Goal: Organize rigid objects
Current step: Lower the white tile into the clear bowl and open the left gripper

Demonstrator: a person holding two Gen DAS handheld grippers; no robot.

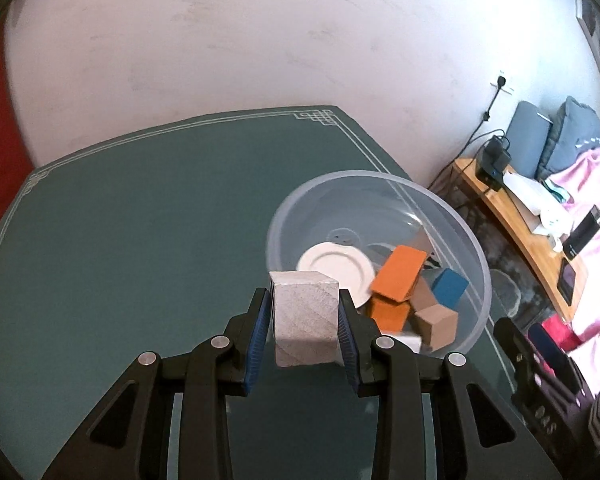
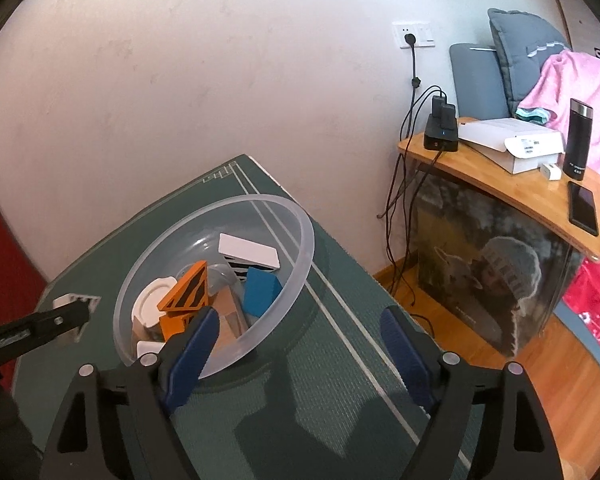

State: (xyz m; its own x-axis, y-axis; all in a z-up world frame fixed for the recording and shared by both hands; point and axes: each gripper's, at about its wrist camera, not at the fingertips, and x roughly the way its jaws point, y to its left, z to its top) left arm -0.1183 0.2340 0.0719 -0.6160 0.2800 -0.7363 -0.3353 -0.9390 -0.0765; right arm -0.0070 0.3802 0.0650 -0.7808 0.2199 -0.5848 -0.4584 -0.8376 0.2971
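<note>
My left gripper (image 1: 305,320) is shut on a pale grey wooden block (image 1: 305,316) and holds it above the green table mat (image 1: 120,240), just left of a clear plastic bowl (image 1: 452,216). The bowl holds a white saucer (image 1: 334,266), orange blocks (image 1: 400,272), a blue block (image 1: 450,286) and tan wooden blocks (image 1: 436,322). My right gripper (image 2: 300,344) is open and empty, just right of the same bowl (image 2: 260,200). In the right wrist view the left gripper (image 2: 74,312) shows at the far left with the grey block (image 2: 76,300).
The table ends at a white wall (image 1: 260,40). To the right stands a wooden side table (image 2: 500,184) with a charger, a white box, a black flask (image 2: 578,140) and a phone. Cables hang down the wall. A bed with pink bedding (image 1: 588,208) lies beyond.
</note>
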